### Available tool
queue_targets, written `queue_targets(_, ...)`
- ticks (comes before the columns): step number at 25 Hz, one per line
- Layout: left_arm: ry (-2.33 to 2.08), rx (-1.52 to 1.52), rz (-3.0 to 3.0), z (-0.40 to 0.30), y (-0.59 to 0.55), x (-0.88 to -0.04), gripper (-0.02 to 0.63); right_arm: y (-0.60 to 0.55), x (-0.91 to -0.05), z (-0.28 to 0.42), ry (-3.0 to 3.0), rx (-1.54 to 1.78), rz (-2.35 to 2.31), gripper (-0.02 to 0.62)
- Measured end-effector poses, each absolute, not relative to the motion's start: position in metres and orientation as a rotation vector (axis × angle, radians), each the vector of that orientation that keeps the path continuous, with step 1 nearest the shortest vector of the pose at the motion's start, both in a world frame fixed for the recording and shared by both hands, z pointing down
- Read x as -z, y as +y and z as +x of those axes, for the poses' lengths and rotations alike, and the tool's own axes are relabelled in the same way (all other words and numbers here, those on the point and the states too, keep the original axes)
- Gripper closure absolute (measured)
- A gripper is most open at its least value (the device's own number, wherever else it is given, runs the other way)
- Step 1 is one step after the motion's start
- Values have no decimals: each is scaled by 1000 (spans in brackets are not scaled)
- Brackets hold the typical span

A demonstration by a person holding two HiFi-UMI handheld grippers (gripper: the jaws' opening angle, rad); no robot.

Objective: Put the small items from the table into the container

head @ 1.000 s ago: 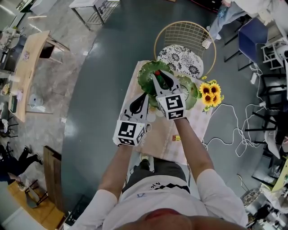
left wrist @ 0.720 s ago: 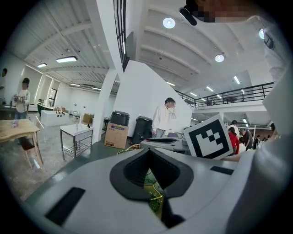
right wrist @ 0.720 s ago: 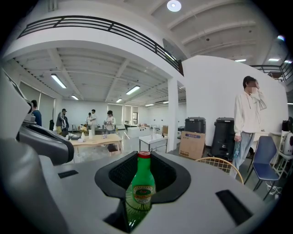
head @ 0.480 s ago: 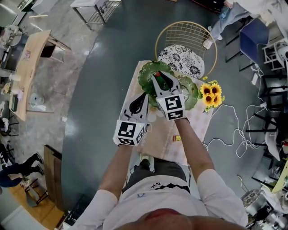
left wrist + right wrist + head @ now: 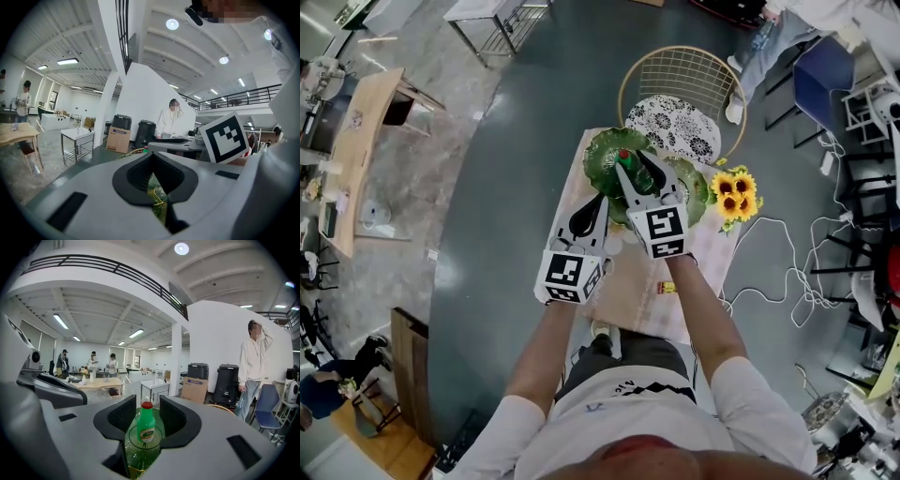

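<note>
Item: small green plastic bottle with a red cap (image 5: 146, 423), standing upright at the centre of a ribbed green glass dish (image 5: 602, 157) on the far left part of a small table under a pale checked cloth (image 5: 630, 295). Right gripper (image 5: 632, 165): reaches out over this dish with one jaw to each side of the bottle; its jaws are opening, and a gap shows between each dark pad and the bottle, so the pads do not press on it. Left gripper (image 5: 599, 201): sits nearer and to the left of the right one, its tips over the near edge of the same dish; its jaws meet at the tips with only a thin slit behind them, through which green glass and a yellow edge show, and nothing is held. Second green glass dish (image 5: 697, 188): just right of the first, partly covered by the right gripper. Small yellow and red item (image 5: 667, 288): lies on the cloth near the right forearm, well apart from both dishes; what it is cannot be told. Bunch of yellow sunflowers (image 5: 734, 193): at the right edge of the table, beside the second dish. Round gold wire chair (image 5: 682, 70) with a black and white patterned cushion (image 5: 675, 124): directly beyond the table. Person in a pale top (image 5: 252, 363): standing far right in the right gripper view, beside dark bins and a cardboard box.
</note>
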State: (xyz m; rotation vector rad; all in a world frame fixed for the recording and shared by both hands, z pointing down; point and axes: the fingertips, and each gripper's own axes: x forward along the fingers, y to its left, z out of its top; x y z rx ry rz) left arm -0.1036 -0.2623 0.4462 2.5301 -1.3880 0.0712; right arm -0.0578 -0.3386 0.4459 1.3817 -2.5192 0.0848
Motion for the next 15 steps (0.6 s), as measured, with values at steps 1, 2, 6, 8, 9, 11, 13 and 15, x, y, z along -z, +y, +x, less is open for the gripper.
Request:
queue_targets(1,-1386,-69,2533,-103,-261,-445,598,-335,-444,-56,-2518,-90,1393,437)
queue_targets(2,-1383,-66,2538,-102,-259,-444,600,-331,-442,-54,-2516,-97,1402,437)
queue_targets(6,-1366,-56,2562,-98,-249,-437,600,-311,-429,-52,-2533,-90,1419,439)
queue_targets(8,-1354,-52,2576,-96,-243,-432,600,-299,-419,-54,-2551,-75,1419,444)
queue_targets(9,-1349,-49,2582,-95,-240,-429,600,-292,-414,-54,-2562,-71,1420,453)
queue_targets(11,-1342,-41,2591,-94,-232,-424,599,-278,-404,-56,-2584,-73,1423,472)
queue_targets(13,-1337,-35,2600,-95,-224,-418,600,-262,-395,-57,-2599,-76,1428,480)
queue_targets(15,-1330,-26,2609,-95,-214,-412,600,-246,-387,-57,-2606,-78,1440,486)
